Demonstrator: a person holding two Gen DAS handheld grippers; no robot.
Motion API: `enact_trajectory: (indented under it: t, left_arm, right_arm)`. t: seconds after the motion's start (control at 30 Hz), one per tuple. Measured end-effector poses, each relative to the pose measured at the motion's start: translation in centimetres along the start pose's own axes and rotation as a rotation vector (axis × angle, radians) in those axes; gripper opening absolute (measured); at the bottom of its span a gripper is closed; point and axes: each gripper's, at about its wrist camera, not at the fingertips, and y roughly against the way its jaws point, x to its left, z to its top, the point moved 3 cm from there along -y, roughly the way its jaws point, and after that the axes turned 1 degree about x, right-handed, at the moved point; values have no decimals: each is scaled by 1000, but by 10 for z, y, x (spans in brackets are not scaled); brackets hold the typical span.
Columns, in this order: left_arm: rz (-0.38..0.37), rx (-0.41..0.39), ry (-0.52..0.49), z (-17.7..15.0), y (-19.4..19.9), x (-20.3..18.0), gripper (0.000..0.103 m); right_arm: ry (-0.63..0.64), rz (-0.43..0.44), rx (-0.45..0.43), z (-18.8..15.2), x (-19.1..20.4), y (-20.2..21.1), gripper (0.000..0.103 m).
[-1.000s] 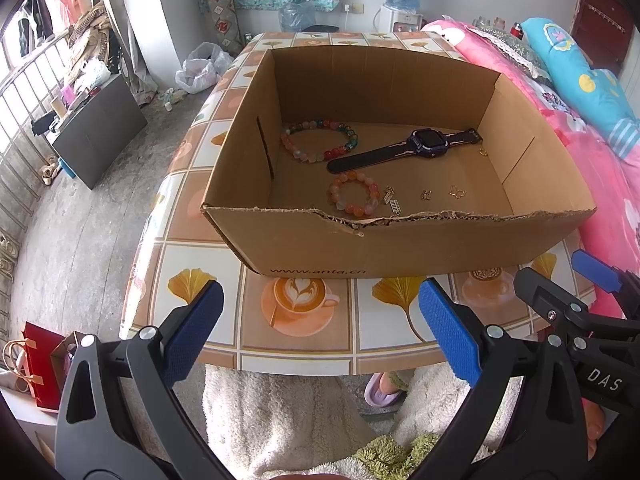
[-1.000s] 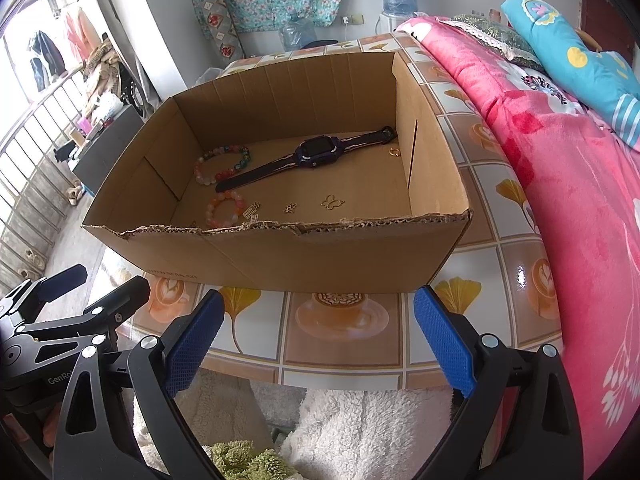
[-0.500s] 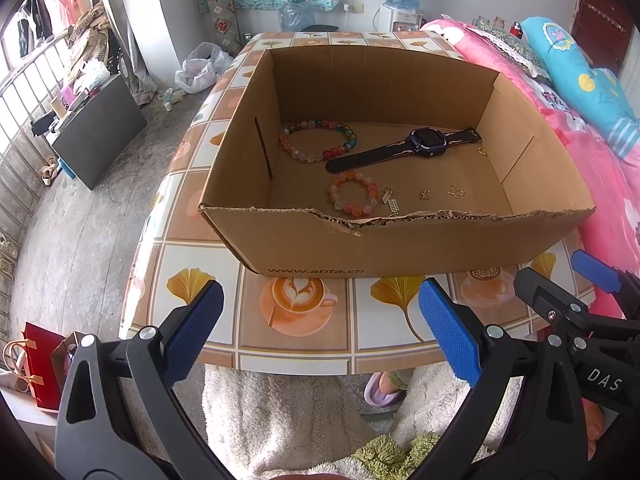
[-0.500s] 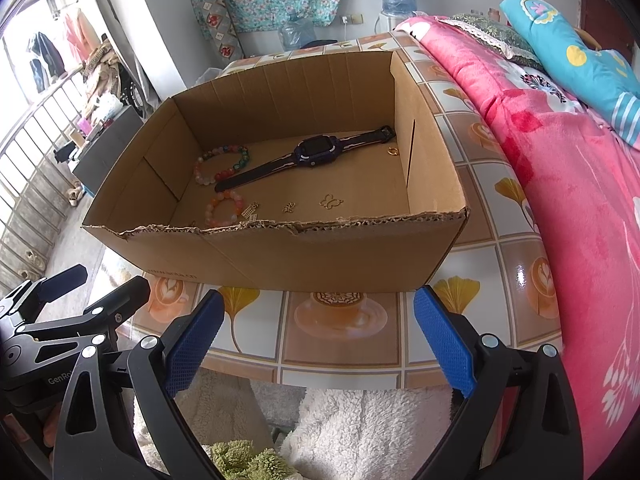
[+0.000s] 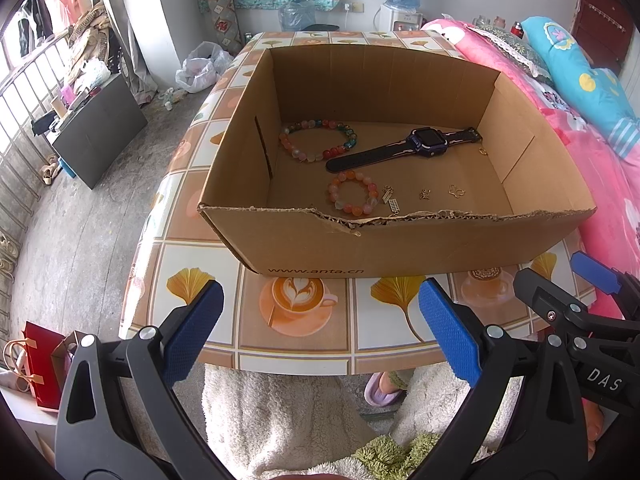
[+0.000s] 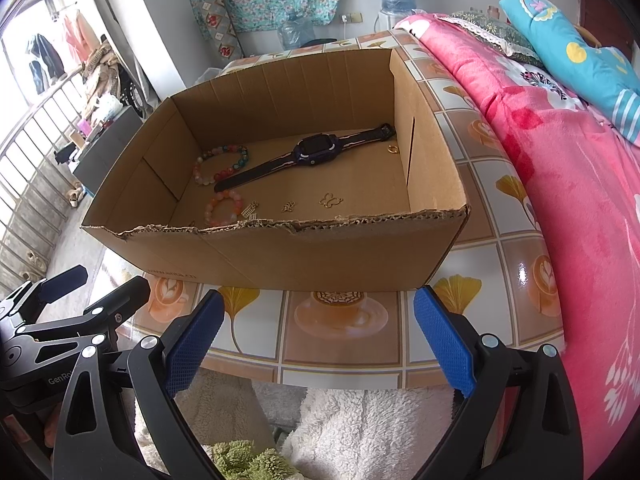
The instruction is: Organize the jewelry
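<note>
Two claws hang side by side over the near edge of the worktop (image 5: 304, 344), both released with their blue pads spread wide and nothing between them: the left claw (image 5: 316, 332) and the right claw (image 6: 316, 332). Ahead of them an open cardboard box (image 5: 400, 244) with a torn front rim sits on the tiled cloth, and all the jewelry lies on its floor. Toward the back left is a large bead bracelet (image 5: 318, 145) in mixed colours; just beside it, running slantwise across the middle, lies a dark watch (image 5: 428, 145) with its strap stretched out flat, one strap end close to the beads. Nearer the front is a small bead bracelet (image 5: 353, 199) in orange and pale tones, with a little silver charm (image 5: 391, 200) right next to it. Further right along the front lie a tiny gold charm (image 5: 425, 193) and a gold butterfly-shaped piece (image 5: 456, 190), each apart from the others. A small gold ring (image 5: 483, 151) rests near the watch's far strap end, by the right wall. To the right of the worktop is a pink bed (image 6: 560, 160)
</note>
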Motion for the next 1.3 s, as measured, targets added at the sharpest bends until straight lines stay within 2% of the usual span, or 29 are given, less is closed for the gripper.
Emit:
enact_trajectory:
  t: [1.3]
  left_arm:
    - [0,1,-2,1,0,1,94]
  right_arm:
    - [-5,3,2,-1,-1,-2,93]
